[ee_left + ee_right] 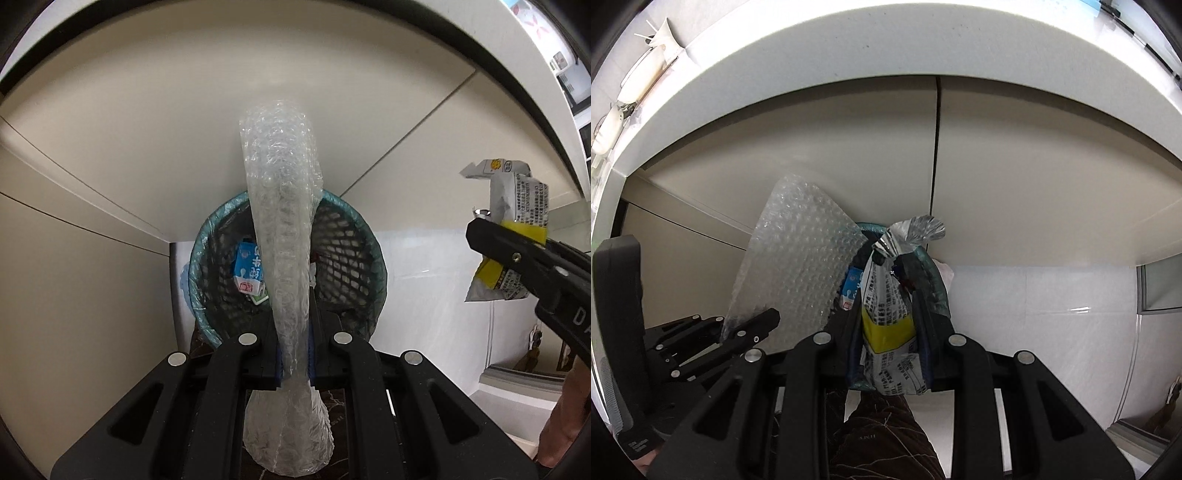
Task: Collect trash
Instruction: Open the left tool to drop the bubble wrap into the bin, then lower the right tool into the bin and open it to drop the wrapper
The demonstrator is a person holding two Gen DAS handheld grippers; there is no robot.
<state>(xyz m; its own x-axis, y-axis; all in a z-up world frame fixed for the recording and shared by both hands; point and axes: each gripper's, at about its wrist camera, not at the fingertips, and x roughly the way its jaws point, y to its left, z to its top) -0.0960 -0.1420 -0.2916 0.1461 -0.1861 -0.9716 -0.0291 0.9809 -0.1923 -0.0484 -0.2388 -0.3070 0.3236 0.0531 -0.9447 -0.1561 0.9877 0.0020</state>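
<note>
With both pieces of trash already lifted and carried above the bin, the step in hand looks like the drop. The left tongs (295, 354) are pressed together on a strip of bubble wrap (282, 221), which stands up from the pads and hangs directly over the mesh wastebasket (347, 236), lined with a teal bag and already holding a blue milk carton (249, 271). The right tongs (888, 354) pinch a crumpled snack wrapper (886, 314) with a yellow band, held just beside the basket's rim, with the white cabinet (997, 184) behind. The next move probably calls for centring each piece over the opening, then spreading the tongs so it falls inside.
</note>
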